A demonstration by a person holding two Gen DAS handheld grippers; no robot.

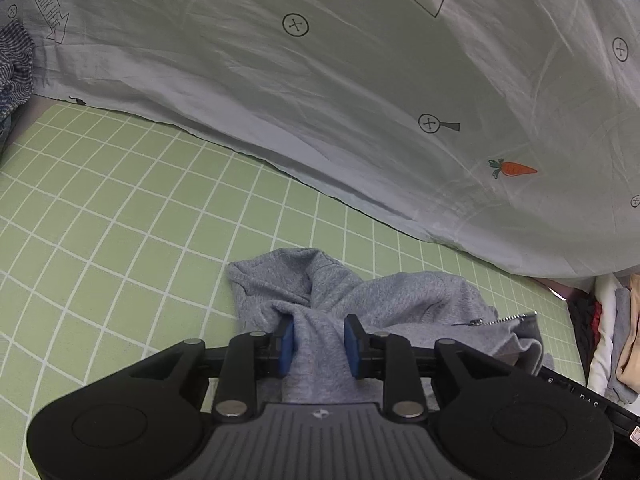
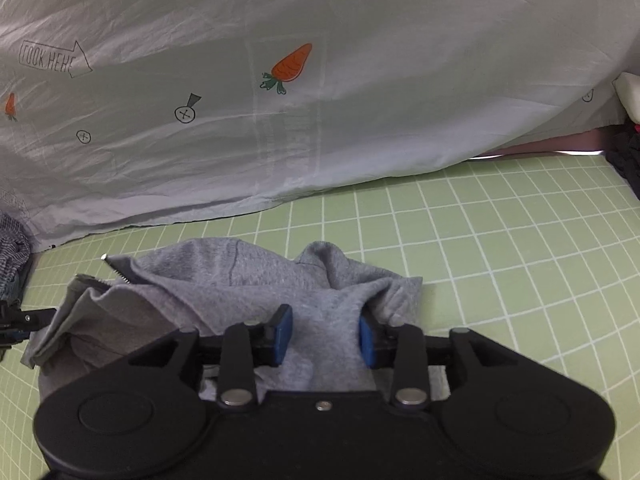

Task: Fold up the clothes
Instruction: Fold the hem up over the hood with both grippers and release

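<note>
A grey zip-up sweatshirt (image 1: 400,296) lies crumpled on the green checked sheet (image 1: 120,220). Its metal zipper (image 1: 500,320) shows at the right in the left wrist view. My left gripper (image 1: 319,340) is shut on a bunched fold of the grey fabric, which fills the gap between the blue pads (image 1: 286,342). In the right wrist view the same sweatshirt (image 2: 208,280) spreads to the left, with the zipper (image 2: 116,270) at its far edge. My right gripper (image 2: 325,336) is shut on another fold, and creases pull toward its pads (image 2: 366,344).
A pale duvet (image 1: 320,80) printed with carrots and arrows rises behind the sweatshirt across the whole back (image 2: 360,100). Striped blue clothing (image 1: 14,60) lies at the far left. More clothes are piled (image 1: 616,340) past the sheet's right edge. Bare green sheet (image 2: 500,240) stretches to the right.
</note>
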